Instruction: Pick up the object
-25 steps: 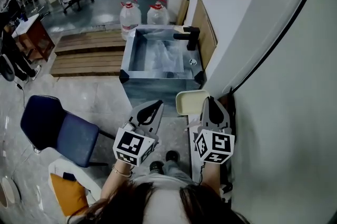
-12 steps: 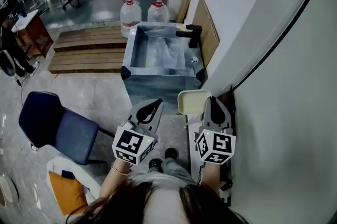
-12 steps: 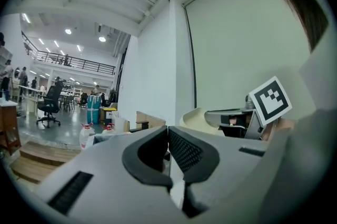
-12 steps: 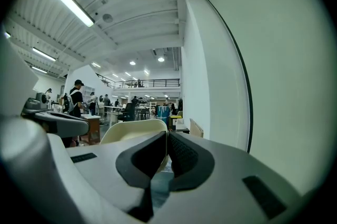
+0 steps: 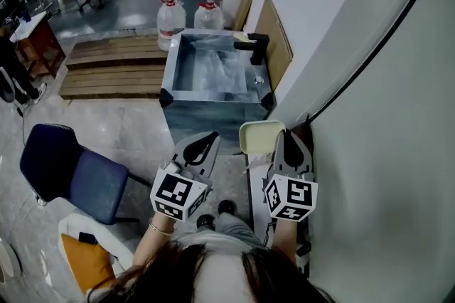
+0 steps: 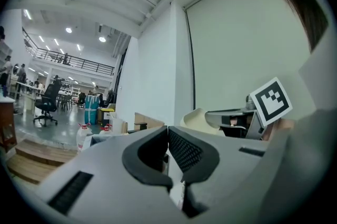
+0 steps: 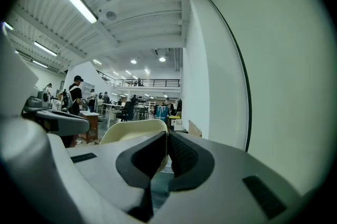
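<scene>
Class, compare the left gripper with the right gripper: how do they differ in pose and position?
The left gripper slants toward the right gripper, which points straight ahead. The right gripper is beside the white wall; the left gripper is over the grey floor. Both are shut and empty.

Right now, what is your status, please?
Left gripper shut, empty. Right gripper shut, tips at edge of cream tray; hold unconfirmed. Wall close on right.

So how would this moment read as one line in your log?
left gripper: shut, empty | right gripper: shut, empty | sink: ahead, untouched
</scene>
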{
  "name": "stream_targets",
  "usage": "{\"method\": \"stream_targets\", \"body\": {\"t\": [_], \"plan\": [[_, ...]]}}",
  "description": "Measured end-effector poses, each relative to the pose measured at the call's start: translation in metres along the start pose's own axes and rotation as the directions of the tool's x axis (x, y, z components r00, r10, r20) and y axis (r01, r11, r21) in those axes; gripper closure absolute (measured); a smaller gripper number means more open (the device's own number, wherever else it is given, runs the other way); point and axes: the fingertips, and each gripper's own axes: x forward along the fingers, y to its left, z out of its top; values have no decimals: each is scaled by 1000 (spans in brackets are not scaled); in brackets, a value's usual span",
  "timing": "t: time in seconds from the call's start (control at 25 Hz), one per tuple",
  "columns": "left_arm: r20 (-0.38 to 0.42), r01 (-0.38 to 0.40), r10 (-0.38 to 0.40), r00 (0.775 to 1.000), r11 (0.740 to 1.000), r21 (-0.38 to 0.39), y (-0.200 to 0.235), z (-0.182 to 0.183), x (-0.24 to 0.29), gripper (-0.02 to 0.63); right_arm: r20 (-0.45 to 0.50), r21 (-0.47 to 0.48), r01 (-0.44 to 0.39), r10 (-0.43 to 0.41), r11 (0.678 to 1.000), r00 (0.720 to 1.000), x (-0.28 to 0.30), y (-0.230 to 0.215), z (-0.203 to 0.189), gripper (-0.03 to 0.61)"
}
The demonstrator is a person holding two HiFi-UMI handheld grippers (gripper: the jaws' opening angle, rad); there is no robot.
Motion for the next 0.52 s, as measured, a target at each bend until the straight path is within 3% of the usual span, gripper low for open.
{"method": "stream_targets", "body": {"t": [0.52], "plan": [[-8,26,-27,1000,999,-27,-4,-7,4,606,-32,-9,21,-22,1000,999,-3,-2,-7,546]]}}
